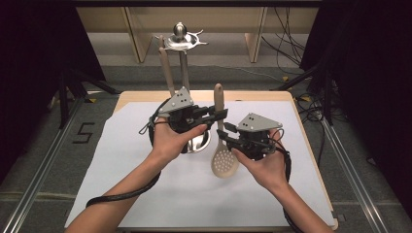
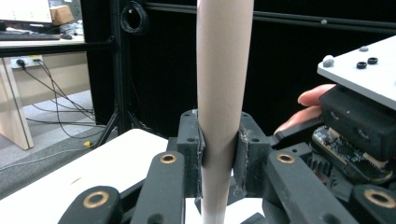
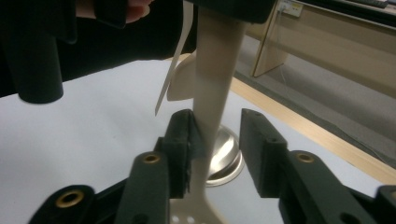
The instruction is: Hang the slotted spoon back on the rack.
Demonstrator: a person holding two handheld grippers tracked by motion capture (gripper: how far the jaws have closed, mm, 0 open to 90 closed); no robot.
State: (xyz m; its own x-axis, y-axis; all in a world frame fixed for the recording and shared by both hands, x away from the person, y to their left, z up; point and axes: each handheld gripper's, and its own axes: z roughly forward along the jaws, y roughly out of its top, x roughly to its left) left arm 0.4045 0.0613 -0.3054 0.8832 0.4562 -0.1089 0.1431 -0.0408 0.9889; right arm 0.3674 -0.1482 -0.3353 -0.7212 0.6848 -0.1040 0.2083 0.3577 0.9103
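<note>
Item: slotted spoon [image 1: 224, 162], beige, upright; I read my left hand-held gripper [image 1: 221, 115] clamped on its handle, my right hand-held gripper [image 1: 224, 136] just below it released, handle touching one pad, steel stand base [image 3: 224, 154] beyond.

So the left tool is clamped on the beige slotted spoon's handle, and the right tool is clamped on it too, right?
Not quite. The left tool is clamped on the beige slotted spoon's handle, but the right tool is open: in the right gripper view, one pad touches the handle and the other stands clear of it.
</note>
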